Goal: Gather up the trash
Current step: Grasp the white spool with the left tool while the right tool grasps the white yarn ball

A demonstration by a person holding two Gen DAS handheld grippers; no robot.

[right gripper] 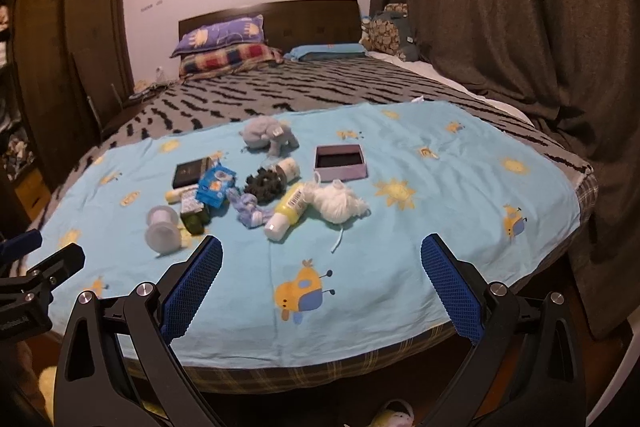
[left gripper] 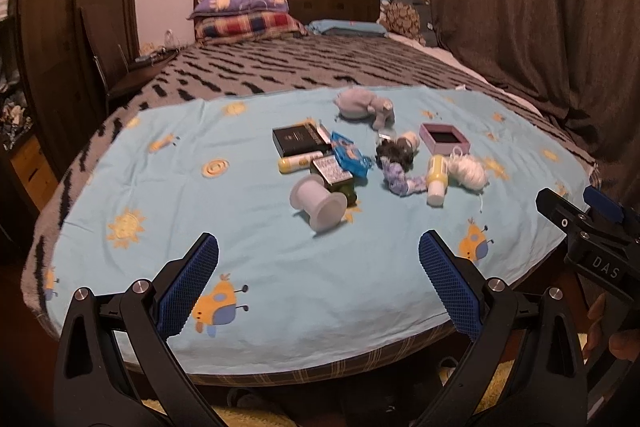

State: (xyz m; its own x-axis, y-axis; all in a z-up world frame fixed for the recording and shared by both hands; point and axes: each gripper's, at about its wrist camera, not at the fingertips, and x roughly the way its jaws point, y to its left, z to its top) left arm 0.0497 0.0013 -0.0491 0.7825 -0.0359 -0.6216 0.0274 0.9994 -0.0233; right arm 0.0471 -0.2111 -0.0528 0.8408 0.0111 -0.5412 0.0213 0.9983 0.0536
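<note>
Left wrist view: left gripper spread wide, nothing between its blue pads, held above the near edge of a light blue sheet laid over a bed. Trash sits in a cluster mid-sheet, well beyond the fingers: clear plastic spool on its side nearest, green bottle just behind it, black box, blue packet, yellow tube, yellow bottle beside white yarn, purple cloth, dark scrunchie, pink box, grey plush toy farthest back. Right gripper shows at the right edge, fingers mostly cut off.

Right wrist view: right gripper also spread wide and empty, near the sheet's front edge. Same cluster lies ahead and left of it; yellow bottle and yarn closest. Pillows at the headboard, curtain on the right.
</note>
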